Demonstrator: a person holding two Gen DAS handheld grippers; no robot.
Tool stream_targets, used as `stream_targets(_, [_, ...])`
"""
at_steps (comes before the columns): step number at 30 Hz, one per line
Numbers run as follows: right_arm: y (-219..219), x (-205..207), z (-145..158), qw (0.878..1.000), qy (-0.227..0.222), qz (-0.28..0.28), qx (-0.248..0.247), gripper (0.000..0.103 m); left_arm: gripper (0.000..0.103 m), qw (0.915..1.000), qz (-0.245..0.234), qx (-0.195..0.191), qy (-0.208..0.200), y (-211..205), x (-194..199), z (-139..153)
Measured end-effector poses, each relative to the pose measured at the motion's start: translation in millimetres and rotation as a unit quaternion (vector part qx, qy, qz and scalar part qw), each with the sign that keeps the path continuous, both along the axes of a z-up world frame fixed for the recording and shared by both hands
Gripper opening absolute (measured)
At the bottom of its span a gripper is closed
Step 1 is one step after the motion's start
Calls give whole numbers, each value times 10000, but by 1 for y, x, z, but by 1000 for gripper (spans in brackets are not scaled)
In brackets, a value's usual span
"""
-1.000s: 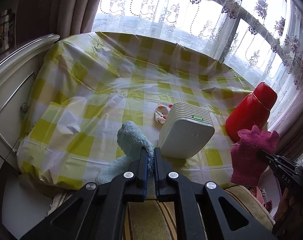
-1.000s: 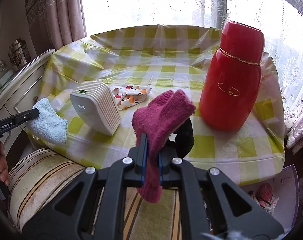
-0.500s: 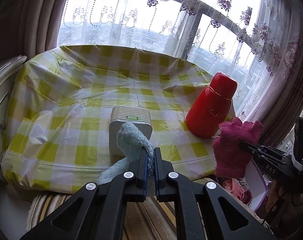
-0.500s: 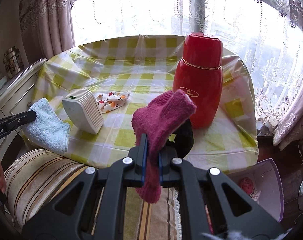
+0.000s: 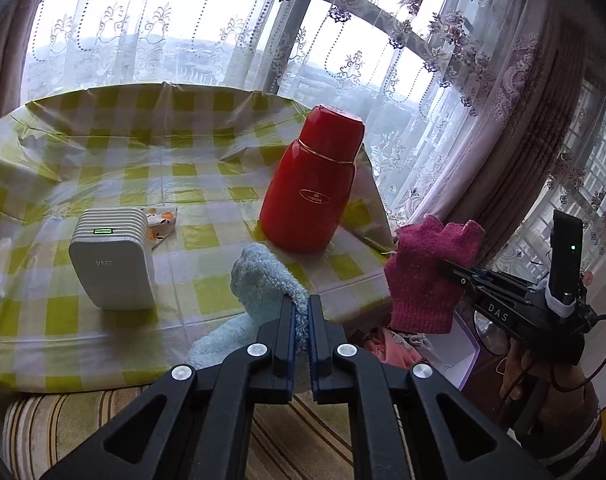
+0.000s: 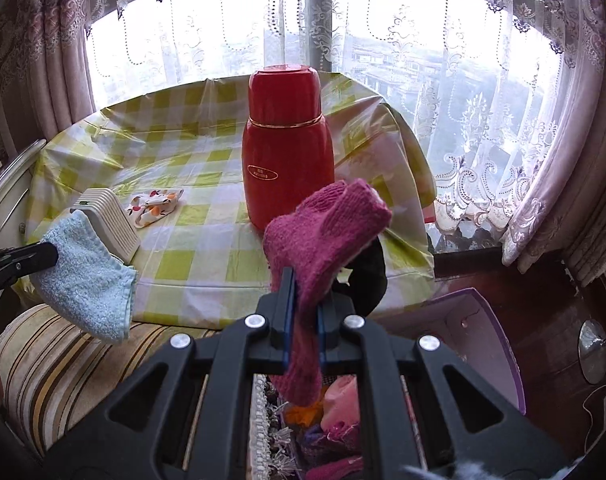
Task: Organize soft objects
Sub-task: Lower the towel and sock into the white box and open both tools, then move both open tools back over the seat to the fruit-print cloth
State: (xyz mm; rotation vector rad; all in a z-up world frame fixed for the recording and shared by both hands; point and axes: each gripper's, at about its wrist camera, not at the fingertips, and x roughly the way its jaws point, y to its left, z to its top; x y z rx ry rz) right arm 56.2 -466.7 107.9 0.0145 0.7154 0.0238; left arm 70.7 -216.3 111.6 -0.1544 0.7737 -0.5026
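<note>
My left gripper (image 5: 301, 304) is shut on a light blue fluffy cloth (image 5: 259, 280), held above the table's front edge; the cloth also shows in the right wrist view (image 6: 87, 276). My right gripper (image 6: 305, 280) is shut on a magenta knit glove (image 6: 323, 232), held off the table's right side; the glove also shows in the left wrist view (image 5: 427, 276). Below it stands a purple box (image 6: 487, 336) with several soft items (image 6: 335, 404) inside. A small patterned cloth (image 6: 155, 206) lies on the table.
The table has a yellow-checked plastic cover (image 5: 143, 160). A red thermos (image 5: 315, 184) and a white ribbed device (image 5: 111, 256) stand on it. A striped cushion (image 6: 63, 360) sits in front. Lace curtains hang behind and to the right.
Both grippers have swung to the right with their cloths. The right gripper and glove now hang over the purple box beside the table.
</note>
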Motion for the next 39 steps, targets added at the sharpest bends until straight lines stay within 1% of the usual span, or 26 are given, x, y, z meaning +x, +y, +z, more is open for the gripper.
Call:
stream_targets(4, [-20,-5,-4,9996,108,-245,-111,11,6,9988,-467,-79,131,-35,-2,-3])
stream_targets(9, [-46,-14,-4,9984,170,-525,-139,12,6,9946,-991,-203,244,-75,-3,-5])
stream_targets(12, [-59,-18,-2,9972,177,-702,-193,12,6,9927,-1184,-159,186,-97,-1,-2])
stream_targets(17, [-78,-24,2,9954,161,-910,-236,12,6,9886,-1492,-205,60,-126,5,4])
stream_targets(19, [-84,-25,3,9947,178,-990,-225,13,9,9859,-1661,-221,43,-139,8,6])
stream_targets(20, [-87,-25,2,9941,206,-1042,-211,16,11,9847,-1735,-164,68,-146,10,6])
stream_targets(21, [-91,-25,1,9934,240,-1103,-191,19,18,9842,-1765,-84,90,-151,11,5])
stream_targets(22, [-94,-25,1,9928,267,-1156,-169,27,30,9843,-1762,-36,104,-154,12,3])
stream_targets(23, [-97,-26,0,9924,272,-1190,-146,41,36,9845,-1748,-51,121,-155,14,2])
stream_targets(24, [-98,-27,0,9922,254,-1212,-133,49,44,9851,-1711,-79,132,-153,14,1])
stream_targets(25, [-99,-28,0,9921,221,-1226,-133,59,46,9859,-1668,-75,136,-151,15,0])
stream_targets(26, [-99,-29,0,9921,202,-1228,-139,62,46,9866,-1625,-50,138,-149,16,-1])
stream_targets(29, [-97,-25,-2,9928,247,-1164,-105,62,46,9898,-1416,12,118,-138,17,-3])
stream_targets(32, [-87,-23,-4,9943,291,-1026,-88,63,46,9920,-1263,67,10,-125,13,-3])
stream_targets(39, [-57,-13,-11,9972,456,-581,-132,70,47,9946,-900,513,-76,-83,0,-17])
